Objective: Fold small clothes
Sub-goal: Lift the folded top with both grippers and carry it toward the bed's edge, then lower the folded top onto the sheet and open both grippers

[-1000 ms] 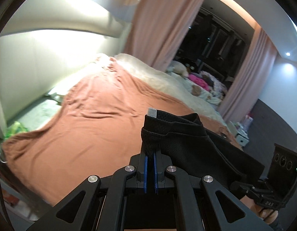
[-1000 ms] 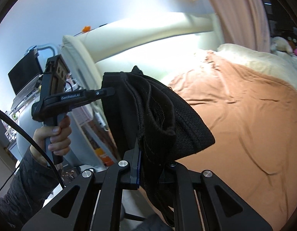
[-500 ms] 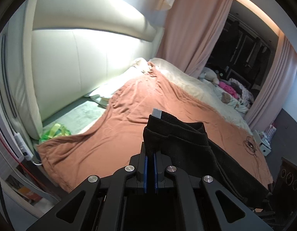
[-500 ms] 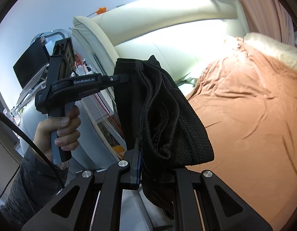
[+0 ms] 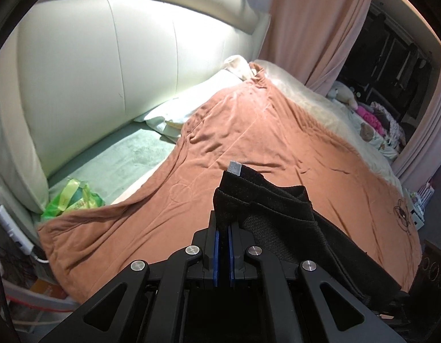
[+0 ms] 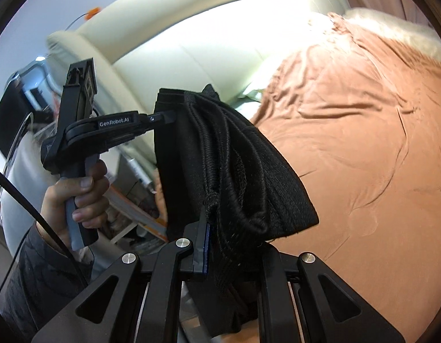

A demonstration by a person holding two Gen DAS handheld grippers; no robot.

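We hold the black mesh garment [image 5: 280, 214] in the air above the bed, over its brown blanket [image 5: 249, 148]. Our left hand-held gripper [image 5: 223, 228] is clamped on one edge beside the grey tag [image 5: 234, 168]; our right hand-held gripper [image 6: 217, 228] is clamped on bunched folds. Our left hand [image 6: 77, 197] grips the handle; a cream headboard [image 5: 106, 65] stands behind.

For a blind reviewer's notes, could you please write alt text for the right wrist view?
The right gripper is shut on a bunched black mesh garment, while the left gripper, held in a hand, pinches its far edge. Behind lie a rumpled rust-brown bedspread and cream padded headboard.
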